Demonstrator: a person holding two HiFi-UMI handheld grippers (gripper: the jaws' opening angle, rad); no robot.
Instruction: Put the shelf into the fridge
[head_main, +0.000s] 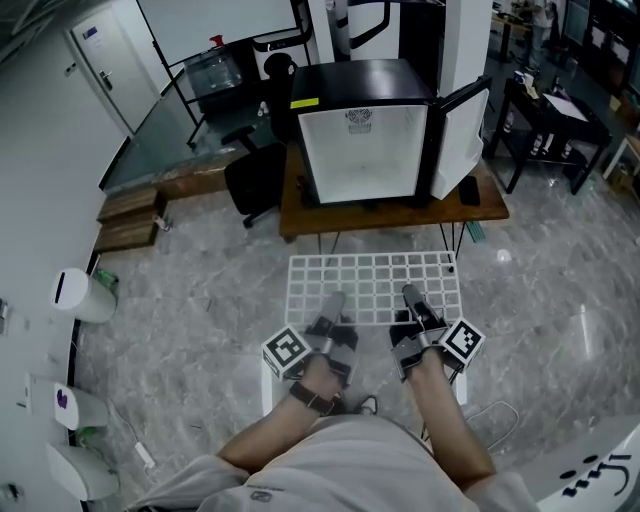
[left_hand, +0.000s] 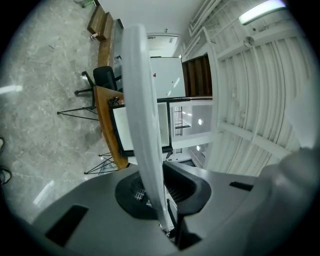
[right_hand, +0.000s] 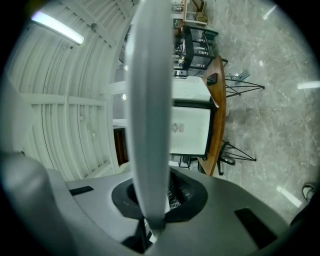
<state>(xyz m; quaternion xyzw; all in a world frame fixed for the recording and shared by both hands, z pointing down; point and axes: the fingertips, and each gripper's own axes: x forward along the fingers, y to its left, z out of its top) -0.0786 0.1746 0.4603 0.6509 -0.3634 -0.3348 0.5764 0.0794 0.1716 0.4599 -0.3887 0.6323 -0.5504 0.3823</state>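
Note:
A white wire-grid shelf (head_main: 373, 285) hangs level in the air in front of me, held by its near edge. My left gripper (head_main: 332, 305) is shut on that edge at the left, my right gripper (head_main: 410, 297) shut on it at the right. In each gripper view the shelf shows edge-on as a white bar (left_hand: 142, 120) (right_hand: 148, 110) running up from between the jaws. Ahead stands a small black fridge (head_main: 362, 130) on a wooden table (head_main: 390, 208), its door (head_main: 462, 140) swung open to the right and its white inside bare. The fridge also appears in the gripper views (left_hand: 125, 127) (right_hand: 192, 130).
A black office chair (head_main: 255, 175) stands left of the table. A black object (head_main: 469, 190) lies on the table by the fridge door. Another dark table (head_main: 550, 125) is at the right. Wooden steps (head_main: 130, 220) and white bins (head_main: 85, 295) line the left wall. Grey marble floor lies between me and the table.

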